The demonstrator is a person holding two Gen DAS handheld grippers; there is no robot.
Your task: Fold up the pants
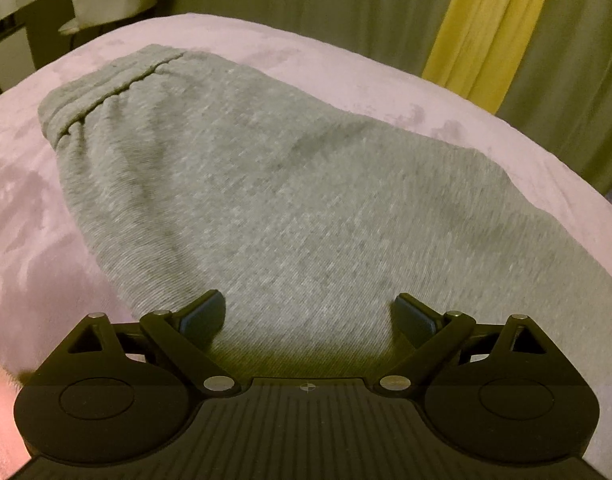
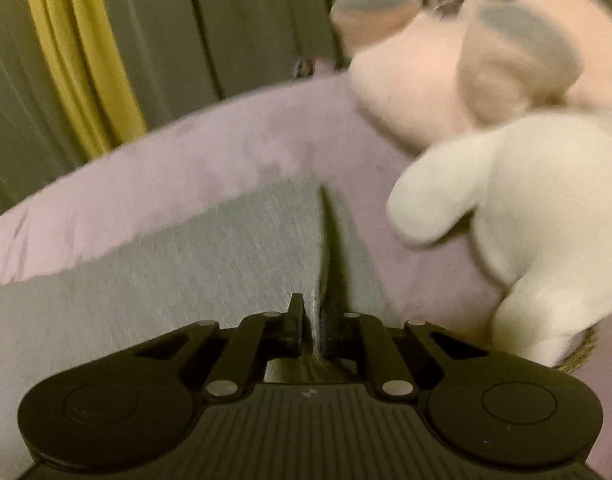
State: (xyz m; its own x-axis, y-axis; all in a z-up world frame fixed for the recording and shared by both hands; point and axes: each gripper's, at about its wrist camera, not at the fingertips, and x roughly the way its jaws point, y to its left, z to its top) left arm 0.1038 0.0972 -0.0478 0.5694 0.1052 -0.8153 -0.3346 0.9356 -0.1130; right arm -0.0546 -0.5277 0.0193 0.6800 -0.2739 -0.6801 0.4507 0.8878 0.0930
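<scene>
your right gripper (image 2: pixel 313 320) pinches a raised ridge of the grey pants (image 2: pixel 186 264) at their far-right end beside the white plush toy (image 2: pixel 525 220), ready to lift it over. your left gripper (image 1: pixel 307 314) hovers wide over the pants on the pink blanket (image 1: pixel 34 208).

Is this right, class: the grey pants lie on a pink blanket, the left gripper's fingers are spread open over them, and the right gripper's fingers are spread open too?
One part is wrong. The right gripper is not open: the right wrist view shows its fingers shut on a raised fold of the grey pants. The pink blanket and the open left gripper are as stated.
</scene>
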